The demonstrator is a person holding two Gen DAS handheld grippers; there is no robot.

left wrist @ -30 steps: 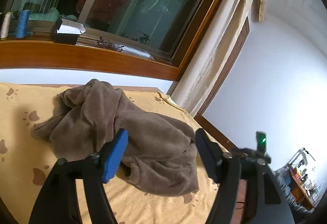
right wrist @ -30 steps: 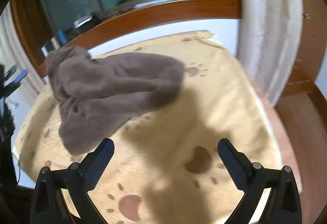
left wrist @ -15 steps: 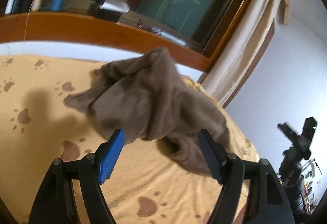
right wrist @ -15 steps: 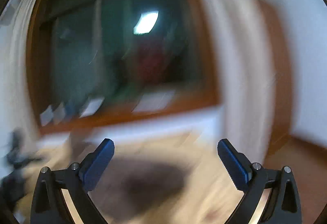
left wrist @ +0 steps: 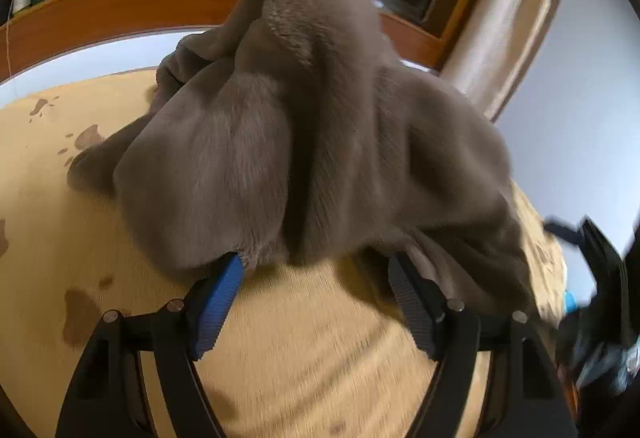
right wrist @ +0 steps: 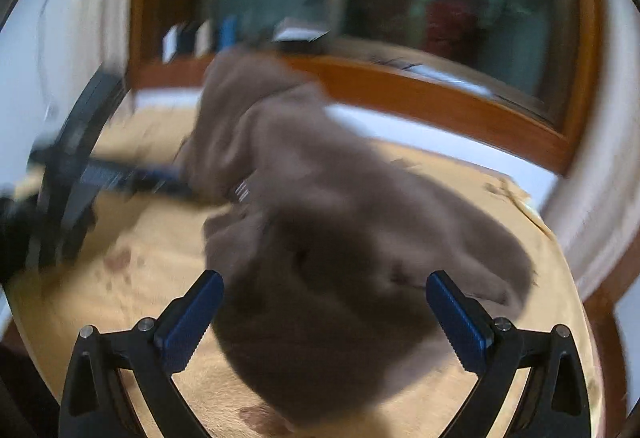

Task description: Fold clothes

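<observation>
I see the garment (left wrist: 304,142) heaped on the bed cover (left wrist: 60,206), the window ledge (left wrist: 100,2) behind it, the curtain (left wrist: 508,18) to its right, and my left gripper (left wrist: 316,298) and right gripper (right wrist: 324,314) just before it.

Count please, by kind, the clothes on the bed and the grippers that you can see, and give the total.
Brown fleece garment: 1, crumpled on the yellow paw-print bed cover.
Grippers: 2, the left gripper and the right gripper, both open at the garment's edge.
Total: 3.
</observation>
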